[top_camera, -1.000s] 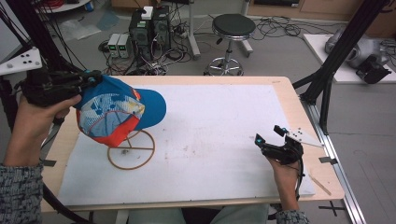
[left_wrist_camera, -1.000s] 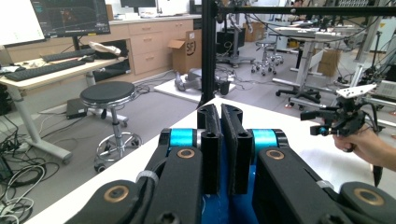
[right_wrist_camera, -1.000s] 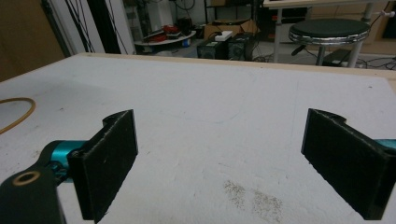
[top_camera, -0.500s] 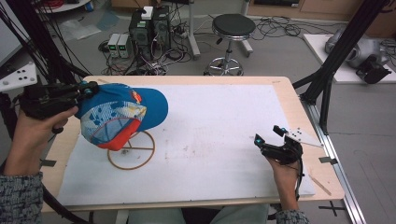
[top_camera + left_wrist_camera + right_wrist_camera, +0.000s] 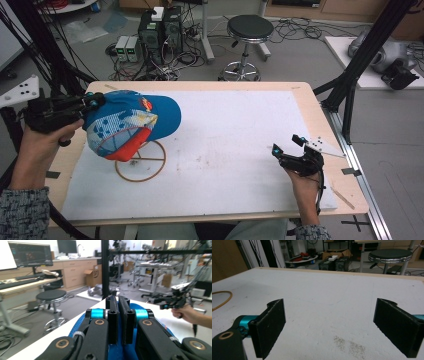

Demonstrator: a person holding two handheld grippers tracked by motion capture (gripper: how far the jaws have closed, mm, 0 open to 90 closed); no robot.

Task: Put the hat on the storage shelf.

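Note:
A blue cap (image 5: 135,120) with a patterned mesh back and an orange underside hangs tilted above the table's left side. My left gripper (image 5: 95,101) is shut on its rear edge, and blue fabric (image 5: 120,350) shows between the closed jaws in the left gripper view. Beneath the cap stands a thin wooden ring stand (image 5: 141,161) with a round base, and the cap sits over its upright hoop. My right gripper (image 5: 289,145) rests low at the right of the table, open with nothing between its pads (image 5: 270,326). Part of the ring base (image 5: 222,298) appears in the right gripper view.
A white mat (image 5: 235,130) covers the wooden table (image 5: 320,115). A black stool (image 5: 248,30), computer boxes (image 5: 161,27) and cables lie on the floor beyond the far edge. Black frame legs (image 5: 350,90) rise by the right side.
The left gripper has carried the cap slightly up and away from the person, tilting it more over the stand. The right gripper has stayed still.

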